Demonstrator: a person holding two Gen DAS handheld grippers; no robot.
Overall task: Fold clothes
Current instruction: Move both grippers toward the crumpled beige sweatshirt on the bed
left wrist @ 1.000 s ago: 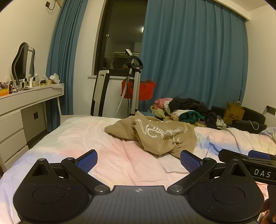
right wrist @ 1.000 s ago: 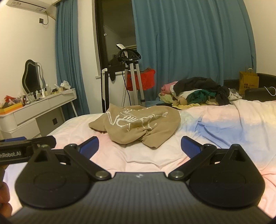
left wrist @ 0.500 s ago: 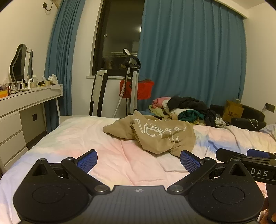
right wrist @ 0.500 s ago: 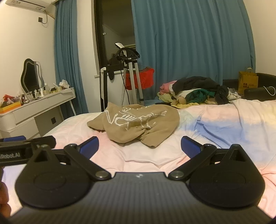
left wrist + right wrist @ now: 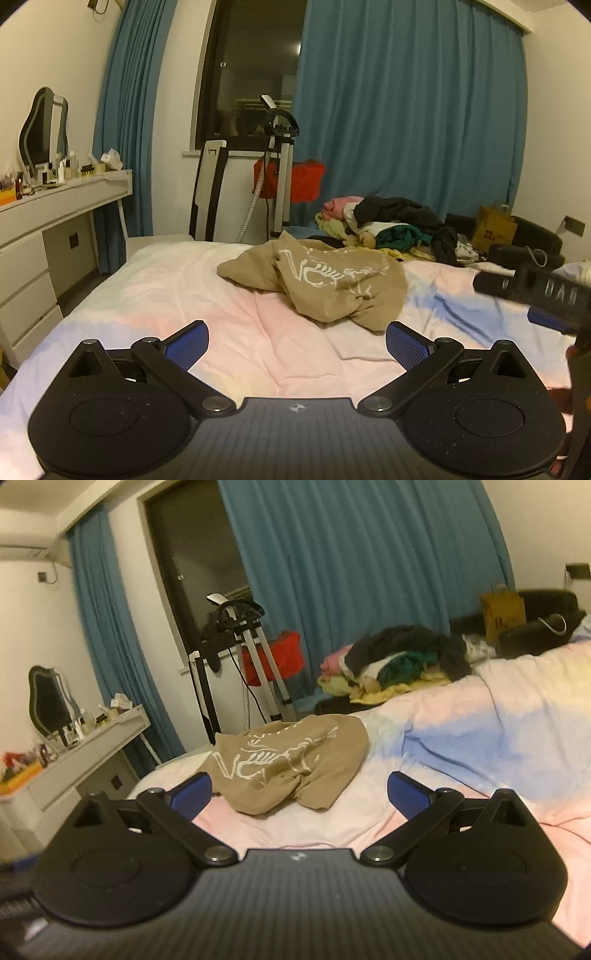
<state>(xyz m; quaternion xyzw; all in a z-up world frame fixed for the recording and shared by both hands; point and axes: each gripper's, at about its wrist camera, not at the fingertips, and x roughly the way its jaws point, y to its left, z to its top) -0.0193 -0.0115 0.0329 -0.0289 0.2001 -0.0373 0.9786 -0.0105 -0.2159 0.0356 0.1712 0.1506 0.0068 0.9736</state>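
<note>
A crumpled tan garment with a white print (image 5: 325, 284) lies on the pastel bedspread (image 5: 166, 280); it also shows in the right wrist view (image 5: 291, 764). My left gripper (image 5: 297, 345) is open and empty, above the bed short of the garment. My right gripper (image 5: 300, 794) is open and empty, tilted, close in front of the garment. The right gripper's body shows at the right edge of the left wrist view (image 5: 535, 291).
A pile of mixed clothes (image 5: 388, 225) lies at the far side of the bed. A garment steamer stand (image 5: 279, 166) and a chair (image 5: 208, 192) stand by the window. A white dresser with a mirror (image 5: 48, 214) is at the left. A paper bag (image 5: 493, 229) sits at the back right.
My right gripper has moved forward toward the tan garment and tilted. The left gripper has stayed nearly still, turning slightly.
</note>
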